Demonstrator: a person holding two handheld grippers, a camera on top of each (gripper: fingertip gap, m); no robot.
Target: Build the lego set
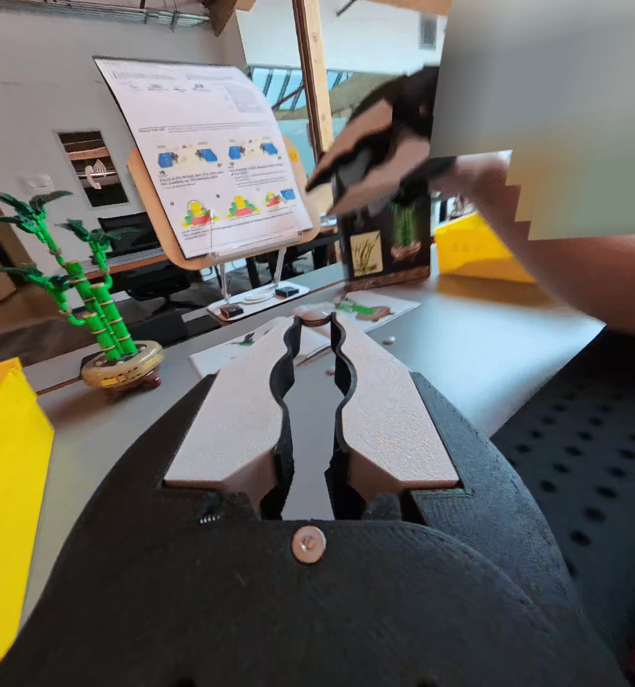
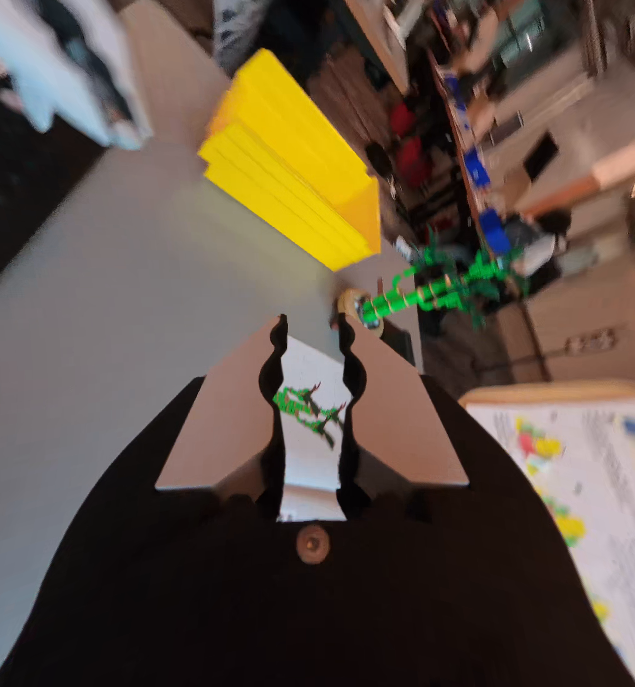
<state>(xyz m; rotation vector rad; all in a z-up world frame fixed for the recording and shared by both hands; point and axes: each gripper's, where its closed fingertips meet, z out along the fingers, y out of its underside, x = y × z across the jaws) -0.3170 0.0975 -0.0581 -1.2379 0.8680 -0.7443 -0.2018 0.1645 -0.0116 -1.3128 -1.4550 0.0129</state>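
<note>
My left gripper (image 1: 315,320) is low over the grey table (image 1: 476,364). A round brown piece (image 1: 314,316) fills the narrow gap between its tips, so it is shut on it. A built green bamboo model (image 1: 96,297) in a tan pot stands at the left; it also shows in the right wrist view (image 2: 420,293). My right gripper (image 2: 310,319) is open and empty, up in the air above an open booklet (image 2: 308,371). In the left wrist view it (image 1: 321,199) is blurred and held by a hand. Small brown bits (image 1: 388,340) lie near the booklet (image 1: 383,308).
An instruction sheet on a stand (image 1: 204,156) is behind the table's middle, the set's dark box (image 1: 386,245) to its right. Yellow bins sit at the near left (image 1: 3,464) and far right (image 1: 472,249). A black perforated board (image 1: 587,464) lies at the right. Spacing between my two grippers at the tips: around 15 cm. About 30 cm separates my right fingertips from the built green bamboo model (image 1: 96,297).
</note>
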